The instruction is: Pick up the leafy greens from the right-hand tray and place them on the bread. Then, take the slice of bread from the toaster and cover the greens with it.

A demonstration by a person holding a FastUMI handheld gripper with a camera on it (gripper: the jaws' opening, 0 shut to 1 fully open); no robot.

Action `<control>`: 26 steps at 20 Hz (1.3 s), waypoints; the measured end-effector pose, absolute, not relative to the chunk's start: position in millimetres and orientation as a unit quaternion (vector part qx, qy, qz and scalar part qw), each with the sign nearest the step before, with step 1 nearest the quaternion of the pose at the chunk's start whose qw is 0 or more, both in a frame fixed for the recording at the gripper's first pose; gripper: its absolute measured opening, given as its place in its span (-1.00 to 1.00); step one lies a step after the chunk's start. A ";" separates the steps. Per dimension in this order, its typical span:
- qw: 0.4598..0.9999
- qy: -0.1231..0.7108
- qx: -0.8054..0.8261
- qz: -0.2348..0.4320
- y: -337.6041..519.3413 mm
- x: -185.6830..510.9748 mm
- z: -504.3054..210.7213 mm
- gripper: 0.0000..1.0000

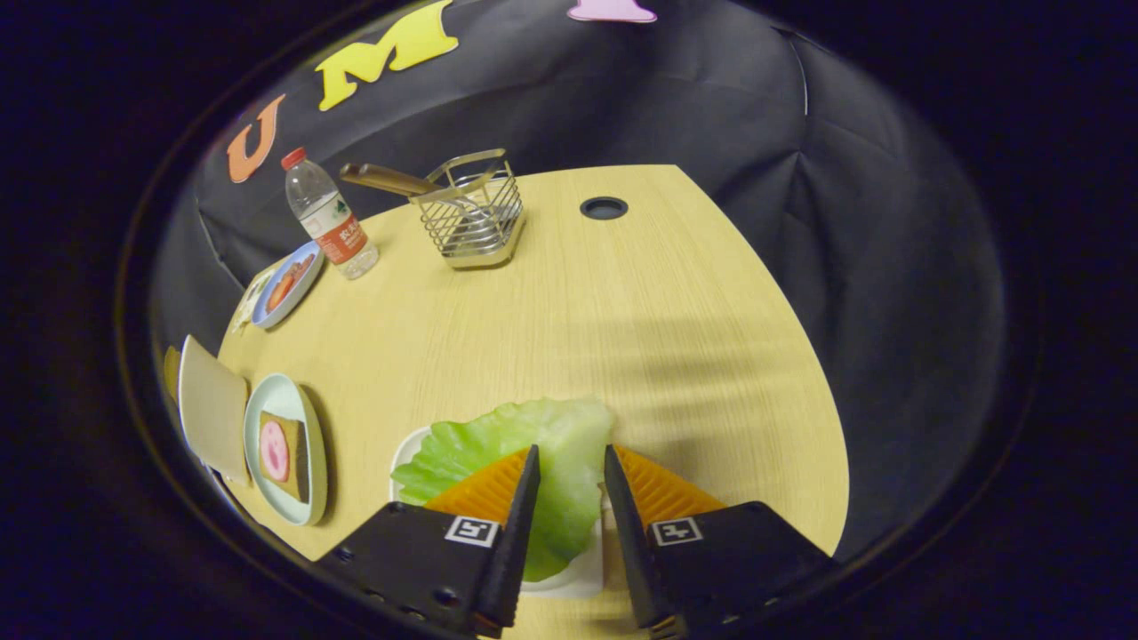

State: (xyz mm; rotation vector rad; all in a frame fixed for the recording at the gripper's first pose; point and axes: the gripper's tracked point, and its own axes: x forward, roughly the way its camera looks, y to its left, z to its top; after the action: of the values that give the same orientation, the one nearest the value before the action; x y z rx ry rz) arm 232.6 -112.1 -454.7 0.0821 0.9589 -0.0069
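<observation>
Nearest: gripper (572, 455), fingers (520, 507) spread apart, straddling the leafy greens (524, 444) with a gap on each side of the leaf strip between them; not clearly pressing on it, so released rather than clamped. Greens lying on a white tray (578, 573), leaf spilling past the tray's far rim toward mid-counter. Off to the left of the fingers, near the counter (640, 311) edge: a pale plate (267, 400) carrying bread (298, 458) topped with a pink slice. Just beyond that plate, at the very edge, a toaster with an upright slice of bread (213, 409). Farther along the left edge, a blue plate (289, 284) of food, then a water bottle (327, 215). At the back, a wire basket (471, 218) holding a wooden-handled utensil (382, 180); a round cable hole (604, 208) beside it. Wide bare wood between greens and basket, and across the right half up to the curved edge.
</observation>
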 end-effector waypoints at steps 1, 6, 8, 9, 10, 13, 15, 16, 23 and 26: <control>0.888 0.459 0.029 -0.004 -112.7 233.1 -453.2 -0.22; 0.889 0.458 -0.001 -0.018 -115.3 237.2 -451.0 -0.92; 0.888 0.459 -0.006 -0.023 -116.8 235.7 -448.0 -1.00; 0.891 0.453 -0.003 -0.020 -113.6 233.8 -442.4 -1.00; 0.895 0.446 0.000 -0.021 -112.7 232.5 -436.4 -0.99; 0.901 0.433 0.008 -0.019 -104.7 220.7 -418.5 -0.99; 0.907 0.422 0.009 -0.017 -98.6 212.2 -404.5 -1.00; 0.910 0.414 0.008 -0.015 -95.7 207.7 -396.6 -0.99; 0.928 0.372 -0.010 -0.010 -65.7 176.7 -345.6 -0.99; 0.935 0.353 -0.015 -0.007 -44.5 163.8 -318.8 -1.00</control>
State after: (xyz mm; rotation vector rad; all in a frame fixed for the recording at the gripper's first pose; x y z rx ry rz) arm 163.8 -44.5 -318.8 -0.0303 0.7224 -0.0138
